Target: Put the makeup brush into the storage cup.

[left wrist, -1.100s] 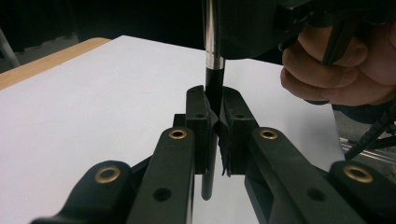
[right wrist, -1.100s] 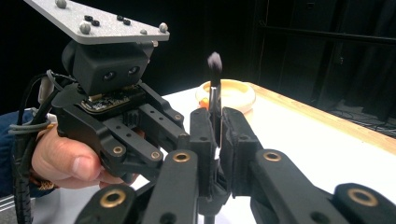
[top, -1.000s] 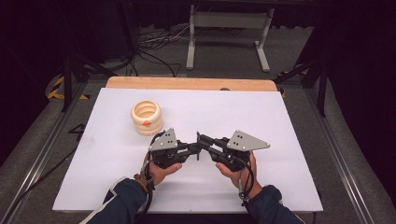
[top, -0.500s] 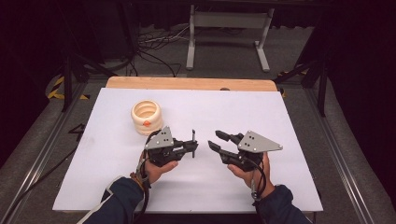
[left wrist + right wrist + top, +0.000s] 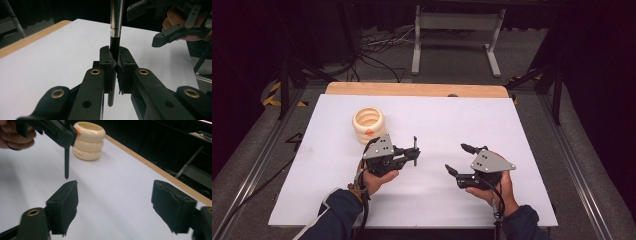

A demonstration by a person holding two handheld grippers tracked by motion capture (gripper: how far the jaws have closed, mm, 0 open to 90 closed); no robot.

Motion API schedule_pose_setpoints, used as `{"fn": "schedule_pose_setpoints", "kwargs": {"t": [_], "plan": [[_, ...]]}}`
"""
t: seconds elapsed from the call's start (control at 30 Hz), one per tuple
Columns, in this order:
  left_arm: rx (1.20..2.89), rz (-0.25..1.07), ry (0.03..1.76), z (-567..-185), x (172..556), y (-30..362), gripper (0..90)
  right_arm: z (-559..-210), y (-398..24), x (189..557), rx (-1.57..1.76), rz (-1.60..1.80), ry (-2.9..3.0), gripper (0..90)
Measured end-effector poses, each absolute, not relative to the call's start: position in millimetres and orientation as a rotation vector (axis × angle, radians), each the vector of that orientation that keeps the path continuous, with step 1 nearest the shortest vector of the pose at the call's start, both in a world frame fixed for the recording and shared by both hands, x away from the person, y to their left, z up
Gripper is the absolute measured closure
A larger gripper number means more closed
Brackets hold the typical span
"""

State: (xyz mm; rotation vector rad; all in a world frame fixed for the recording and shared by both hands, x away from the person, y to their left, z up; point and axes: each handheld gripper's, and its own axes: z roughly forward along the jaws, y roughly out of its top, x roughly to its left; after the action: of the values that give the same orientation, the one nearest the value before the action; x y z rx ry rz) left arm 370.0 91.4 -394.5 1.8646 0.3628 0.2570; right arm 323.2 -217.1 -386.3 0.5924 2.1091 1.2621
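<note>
From the high view, the left gripper [image 5: 413,152] sits a little left of the white table's [image 5: 462,120] middle, its jaws pinched on a thin dark rod [image 5: 415,146] that reads there only as a short upright sliver at the jaw tips. The left gripper view gives what the high view cannot: the rod [image 5: 115,37] is black along its lower length and changes to a shiny metal section higher up, with a narrow band at the join, and it passes straight through the pressed-together jaw pads, its lower end sticking out beneath them. Its long axis runs up and down, crossing the jaws' direction, with the metal part on top and the black end pointing down at the table.

The right gripper [image 5: 456,159] is held toward the near right of the table, apart from the left one, jaws spread wide and holding nothing; the two grippers face each other. In the right gripper view the rod [image 5: 66,162] hangs from the other gripper above the white top, its tip clear of the surface.

A cream ringed holder [image 5: 369,124], stacked like three rounded bands, stands toward the far left of the table, just behind the left gripper; the right gripper view shows it [image 5: 88,140] close behind the rod, with a small orange mark on its upper band
</note>
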Motion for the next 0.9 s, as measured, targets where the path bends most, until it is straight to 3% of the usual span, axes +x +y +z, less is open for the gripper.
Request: {"fn": "schedule_pose_setpoints", "kwargs": {"t": [0.17,0.9], "plan": [[1.867,0.276,0.345,-391,369,93,83.4,-395,-232,320,0.636,1.203,2.094,13.4],[1.82,0.322,0.376,-376,370,112,83.4,-422,-297,305,0.802,1.085,2.045,8.0]]}}
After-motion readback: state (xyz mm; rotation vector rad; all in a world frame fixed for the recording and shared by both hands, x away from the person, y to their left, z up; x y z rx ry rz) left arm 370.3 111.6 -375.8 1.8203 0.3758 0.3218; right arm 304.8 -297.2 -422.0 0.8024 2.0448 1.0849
